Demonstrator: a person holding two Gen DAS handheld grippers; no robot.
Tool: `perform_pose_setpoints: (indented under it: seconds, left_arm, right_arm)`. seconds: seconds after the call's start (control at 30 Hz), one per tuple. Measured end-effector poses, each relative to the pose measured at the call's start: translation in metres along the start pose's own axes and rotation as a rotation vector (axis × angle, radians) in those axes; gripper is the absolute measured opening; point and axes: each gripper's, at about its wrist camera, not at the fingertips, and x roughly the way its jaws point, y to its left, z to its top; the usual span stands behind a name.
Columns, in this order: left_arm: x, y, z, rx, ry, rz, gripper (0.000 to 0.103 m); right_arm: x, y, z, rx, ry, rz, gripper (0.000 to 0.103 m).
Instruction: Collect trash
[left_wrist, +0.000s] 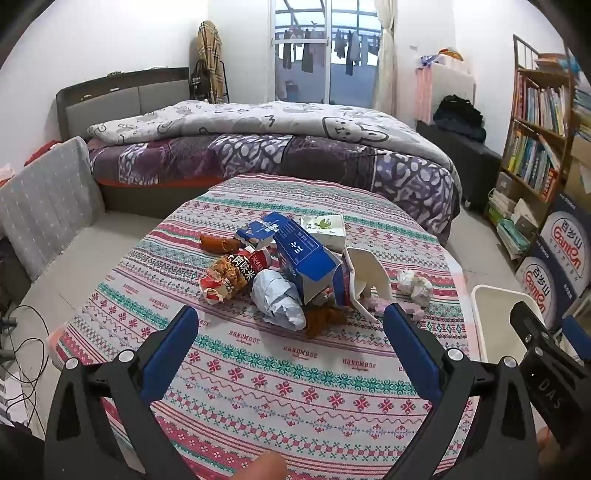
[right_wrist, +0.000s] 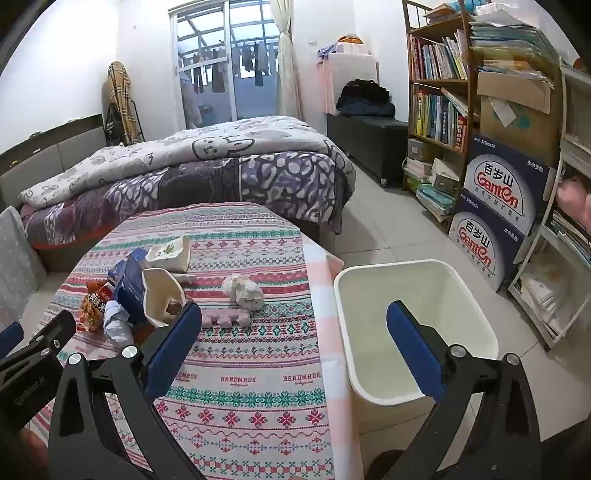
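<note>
We hold both grippers, left (left_wrist: 290, 325) and right (right_wrist: 293, 321), wide open and empty, trash (left_wrist: 291, 266) ahead, bin (right_wrist: 417, 321) beside the table (left_wrist: 258, 387) for short drops

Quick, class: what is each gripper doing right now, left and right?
Left gripper: open, holding nothing, above the table.
Right gripper: open, holding nothing, near the white bin.

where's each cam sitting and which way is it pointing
Left wrist: rides the open left gripper, angled down at the trash pile on the table; a fingertip shows at the bottom, the right gripper at right.
Right wrist: rides the open right gripper, angled down over the table edge and the white bin.
Shared: table, pile, bin, bed, bookshelf.
</note>
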Motion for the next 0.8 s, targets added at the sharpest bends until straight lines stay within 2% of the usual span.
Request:
perform_pose_setpoints:
  seconds: [0.27,0.3,0.8]
  left_arm:
    - [0.002,-0.005,-0.002,0.004,-0.001,0.0,0.097]
    - [0.002,-0.006,-0.003,0.003,-0.001,0.001,0.097]
    - [0.0,0.0,0.0,-0.002,-0.002,-0.003,0.097]
  right_arm:
    - [-0.002,0.004,-0.001,-0.001,0.02,0.005,0.096]
    - [-0.01,0.007,-0.002,-0.026,-0.011,-0.004,0.096]
    - [-0.001,0.004,-0.002,-0.022,0.002,-0.002,0.096]
